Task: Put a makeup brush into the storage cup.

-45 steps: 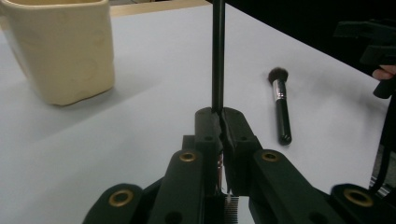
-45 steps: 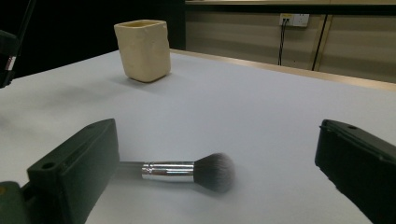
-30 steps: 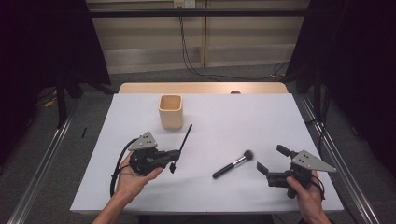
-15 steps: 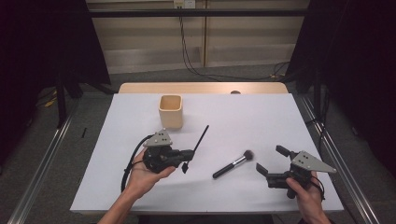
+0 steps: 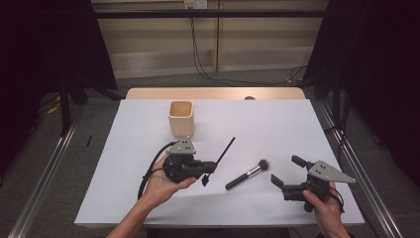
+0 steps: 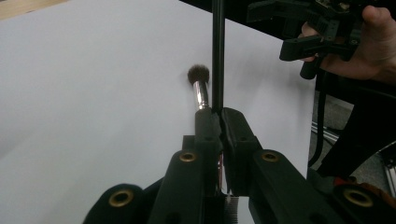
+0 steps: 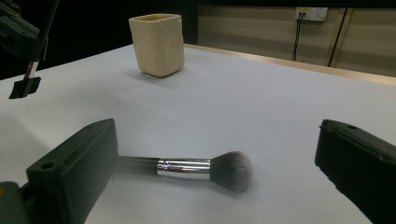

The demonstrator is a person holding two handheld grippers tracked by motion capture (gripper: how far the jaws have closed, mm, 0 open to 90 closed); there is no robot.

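My left gripper [image 5: 213, 167] is shut on a thin black brush [image 5: 224, 152], held tilted a little above the white table [image 5: 277, 124]. In the left gripper view the pads [image 6: 233, 126] pinch its slim handle [image 6: 217, 56]. A powder brush [image 5: 247, 174] with a silver ferrule lies flat on the table between the two grippers. My right gripper [image 5: 288, 171] stands open at the front right, its jaws to either side of the powder brush's bristles [image 7: 233, 170] without touching them. A beige cup [image 5: 181, 118] stands upright at the back, behind the left gripper.
The table's wooden far edge [image 5: 213, 93] runs behind the cup. Metal rails [image 5: 44, 178] flank the table on both sides. Cables [image 5: 198, 54] hang down the back wall. A black cable [image 5: 148, 173] loops from the left gripper.
The left gripper has carried the thin black brush to the right, toward the powder brush. The right gripper has stayed where it was.
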